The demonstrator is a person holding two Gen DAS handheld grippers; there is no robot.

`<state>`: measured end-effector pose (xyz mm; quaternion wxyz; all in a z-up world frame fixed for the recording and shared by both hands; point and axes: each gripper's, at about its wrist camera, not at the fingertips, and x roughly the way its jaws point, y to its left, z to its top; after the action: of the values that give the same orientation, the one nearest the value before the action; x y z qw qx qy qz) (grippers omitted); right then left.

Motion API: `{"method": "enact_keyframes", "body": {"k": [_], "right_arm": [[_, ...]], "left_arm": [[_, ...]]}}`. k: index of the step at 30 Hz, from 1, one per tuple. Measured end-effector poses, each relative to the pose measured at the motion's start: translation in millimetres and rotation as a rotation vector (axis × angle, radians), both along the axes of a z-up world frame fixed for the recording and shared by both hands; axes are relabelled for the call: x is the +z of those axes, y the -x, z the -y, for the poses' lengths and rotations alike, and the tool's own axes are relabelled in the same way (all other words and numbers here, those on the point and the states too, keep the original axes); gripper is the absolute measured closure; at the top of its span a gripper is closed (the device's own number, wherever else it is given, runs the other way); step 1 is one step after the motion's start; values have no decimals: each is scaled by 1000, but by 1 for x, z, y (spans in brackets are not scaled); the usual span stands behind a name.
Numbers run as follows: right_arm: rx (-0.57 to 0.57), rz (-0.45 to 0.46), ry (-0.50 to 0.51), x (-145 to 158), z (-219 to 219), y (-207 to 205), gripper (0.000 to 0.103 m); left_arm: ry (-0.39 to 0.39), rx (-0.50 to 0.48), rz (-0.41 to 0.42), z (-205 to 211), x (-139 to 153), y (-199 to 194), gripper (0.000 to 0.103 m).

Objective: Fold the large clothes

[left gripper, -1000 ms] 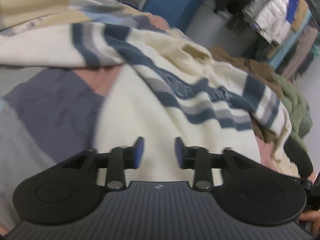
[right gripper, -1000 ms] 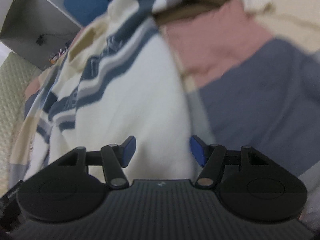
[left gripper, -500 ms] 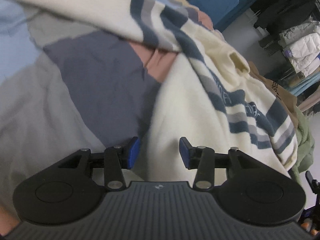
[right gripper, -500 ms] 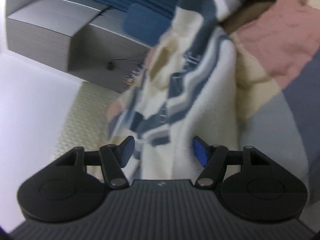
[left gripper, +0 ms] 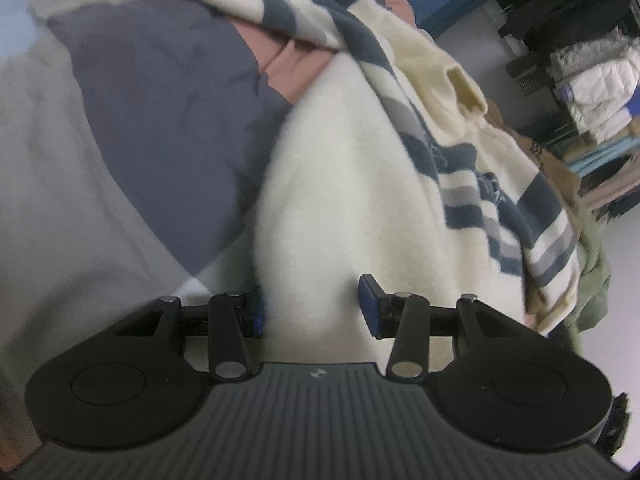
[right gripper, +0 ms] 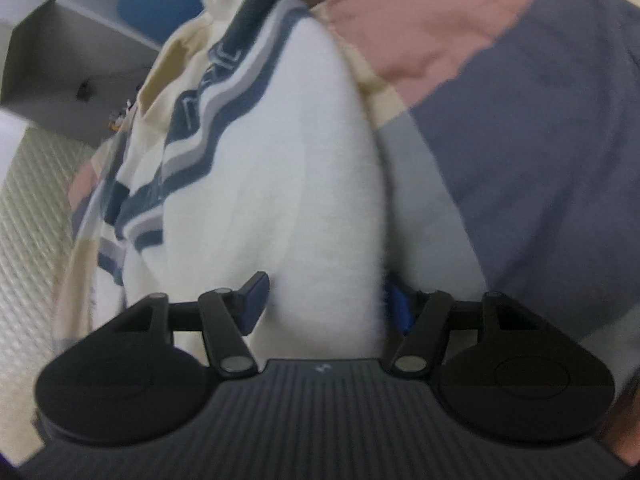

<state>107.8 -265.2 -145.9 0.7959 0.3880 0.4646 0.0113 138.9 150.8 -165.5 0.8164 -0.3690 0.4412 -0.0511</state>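
A cream sweater (left gripper: 360, 184) with navy and grey stripes lies spread on a patchwork bedcover (left gripper: 152, 92). My left gripper (left gripper: 312, 308) is open, its jaws straddling the sweater's lower left hem edge, with cloth between them. In the right wrist view the same sweater (right gripper: 288, 168) fills the middle. My right gripper (right gripper: 326, 300) is open and straddles the sweater's lower right hem edge. Its right fingertip (right gripper: 398, 308) is partly hidden by cloth. The collar (left gripper: 464, 84) lies at the far end.
The bedcover (right gripper: 540, 128) has grey, navy and pink patches. Brown and green garments (left gripper: 592, 264) lie heaped past the sweater's right side. A clothes rack with jackets (left gripper: 592, 76) stands far right. A grey cabinet (right gripper: 72, 68) and blue cushion (right gripper: 160, 4) stand behind.
Both grippers have come down to the sweater's lower hem. The left jaws have opened wider, and cloth now sits between each pair of fingers.
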Motion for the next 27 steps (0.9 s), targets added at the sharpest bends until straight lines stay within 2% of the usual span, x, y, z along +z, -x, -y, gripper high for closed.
{"method": "enact_keyframes", "body": {"k": [1, 4, 5, 6, 8, 10, 13, 16, 21, 24, 27], "right_arm": [[20, 8, 8, 0, -5, -2, 30], [50, 25, 36, 3, -9, -10, 32], [54, 23, 38, 5, -8, -9, 42], [60, 19, 45, 8, -5, -9, 49], [71, 28, 40, 12, 0, -6, 78], [98, 38, 95, 26, -5, -1, 87], [167, 123, 188, 59, -11, 8, 89], [237, 174, 258, 87, -11, 15, 90], [453, 206, 477, 129, -26, 21, 90], [543, 206, 547, 145, -33, 28, 91], [574, 177, 566, 142, -34, 31, 90]], "left_arm": [[-4, -3, 0, 3, -1, -2, 54], [-32, -15, 15, 10, 2, -2, 55], [-40, -23, 19, 12, 4, 0, 57], [-45, -31, 20, 12, 5, 1, 67], [-36, -45, 27, 11, 11, 4, 82], [-38, -58, 59, 12, 21, 10, 88], [-51, -65, 122, 9, 44, 23, 94], [-51, -65, 157, 0, 66, 38, 95], [-26, -106, 124, -16, 89, 51, 95], [-49, -133, 110, -22, 99, 62, 95], [-107, -164, 74, -18, 97, 65, 95]]}}
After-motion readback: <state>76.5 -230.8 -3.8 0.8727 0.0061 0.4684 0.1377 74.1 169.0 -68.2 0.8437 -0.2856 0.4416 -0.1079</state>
